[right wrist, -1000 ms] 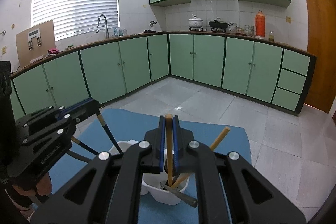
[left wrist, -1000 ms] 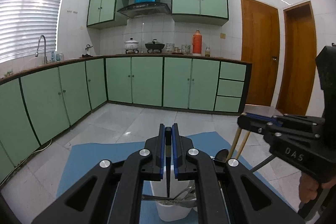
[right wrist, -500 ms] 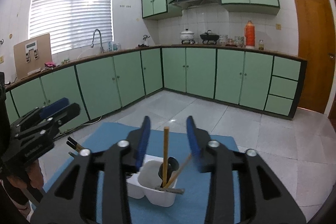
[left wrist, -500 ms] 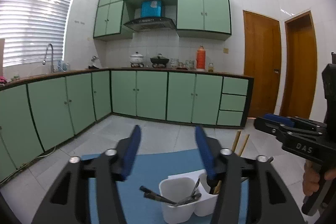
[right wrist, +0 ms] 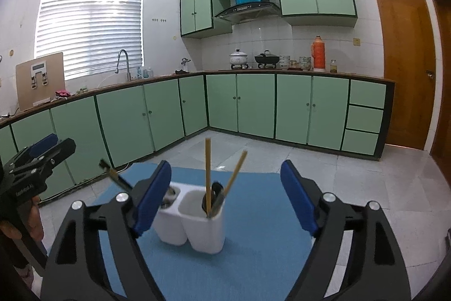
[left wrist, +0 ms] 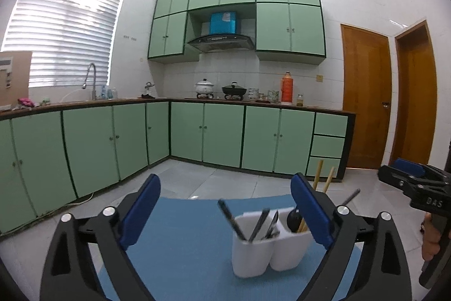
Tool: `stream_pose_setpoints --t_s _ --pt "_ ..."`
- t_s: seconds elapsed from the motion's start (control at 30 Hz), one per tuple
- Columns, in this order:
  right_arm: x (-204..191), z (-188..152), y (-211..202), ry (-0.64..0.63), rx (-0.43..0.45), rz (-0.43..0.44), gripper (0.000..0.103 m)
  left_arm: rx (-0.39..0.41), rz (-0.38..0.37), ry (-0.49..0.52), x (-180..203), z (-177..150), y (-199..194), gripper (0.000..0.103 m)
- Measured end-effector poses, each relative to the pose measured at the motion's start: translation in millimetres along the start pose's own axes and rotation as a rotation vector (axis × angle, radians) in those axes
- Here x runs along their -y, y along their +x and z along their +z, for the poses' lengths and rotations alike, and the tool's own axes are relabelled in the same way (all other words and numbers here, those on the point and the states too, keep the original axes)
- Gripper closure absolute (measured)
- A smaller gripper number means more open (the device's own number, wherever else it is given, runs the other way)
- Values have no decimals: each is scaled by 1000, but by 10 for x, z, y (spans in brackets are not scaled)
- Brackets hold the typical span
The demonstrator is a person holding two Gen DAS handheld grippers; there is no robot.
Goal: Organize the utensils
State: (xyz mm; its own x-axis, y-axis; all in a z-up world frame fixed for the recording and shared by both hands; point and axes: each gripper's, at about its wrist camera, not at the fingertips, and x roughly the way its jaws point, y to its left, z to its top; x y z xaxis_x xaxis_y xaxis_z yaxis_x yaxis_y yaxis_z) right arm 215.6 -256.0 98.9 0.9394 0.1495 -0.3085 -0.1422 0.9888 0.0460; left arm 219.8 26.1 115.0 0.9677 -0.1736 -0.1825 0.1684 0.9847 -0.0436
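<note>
L gripper (left wrist: pixel 225 210): jaws standing wide open w/ blue pads (left wrist: pixel 141 212), holding nothing, touching nothing. It is hanging above the blue mat (left wrist: pixel 180 244).
R gripper (right wrist: pixel 225 198): jaws also spread wide, holding nothing. Its blue pads are sitting on each side of the holder, not touching it.
Writing: "DAS" is showing in white on the R gripper's black body in the left wrist view (left wrist: pixel 434 200). The L gripper's body in the right wrist view (right wrist: pixel 26 192) has white print too, but too blurry to read.
Holder (right wrist: pixel 194 219): white cup w/ 2 parts, standing upright on the mat, between & below both grippers.
Wood chopsticks (right wrist: pixel 208 177): 2 sticks standing in the nearer part in the right wrist view, one straight up, one leaning right. A black spoon (right wrist: pixel 215 189) is sitting w/ them.
Dark utensils (left wrist: pixel 253 222): metal & black pieces leaning in the other part, some poking out to the side.
Room: green cabinets (right wrist: pixel 253 106) along the wall, orange flask (right wrist: pixel 318 50) & pots (right wrist: pixel 239 57) on the counter, wood doors (left wrist: pixel 366 100) at right, blinds (right wrist: pixel 90 21) at the window.
</note>
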Motion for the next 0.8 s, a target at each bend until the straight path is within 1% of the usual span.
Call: stream_pose_setpoints --t_s 0.03,0.17,0.3,0.5,0.6,0.8 --pt "-2 -36 -39 3 0 2 19 -2 5 -2 -2 -34 -50 9" --pt "-19 -252 -224 4 -9 6 14 -25 15 -5 -19 -200 -225 7" --pt "-54 -474 -356 8 -41 10 13 -70 20 -11 -18 -422 -388 6" --pt "-89 -829 -502 37 -114 -6 9 -138 37 -11 16 -698 -554 6" --pt "-118 -941 -555 48 -138 -19 8 -177 34 -27 32 -834 -644 6" --pt "-248 -1181 -704 50 -198 -9 7 -231 28 -10 150 -1032 -797 6"
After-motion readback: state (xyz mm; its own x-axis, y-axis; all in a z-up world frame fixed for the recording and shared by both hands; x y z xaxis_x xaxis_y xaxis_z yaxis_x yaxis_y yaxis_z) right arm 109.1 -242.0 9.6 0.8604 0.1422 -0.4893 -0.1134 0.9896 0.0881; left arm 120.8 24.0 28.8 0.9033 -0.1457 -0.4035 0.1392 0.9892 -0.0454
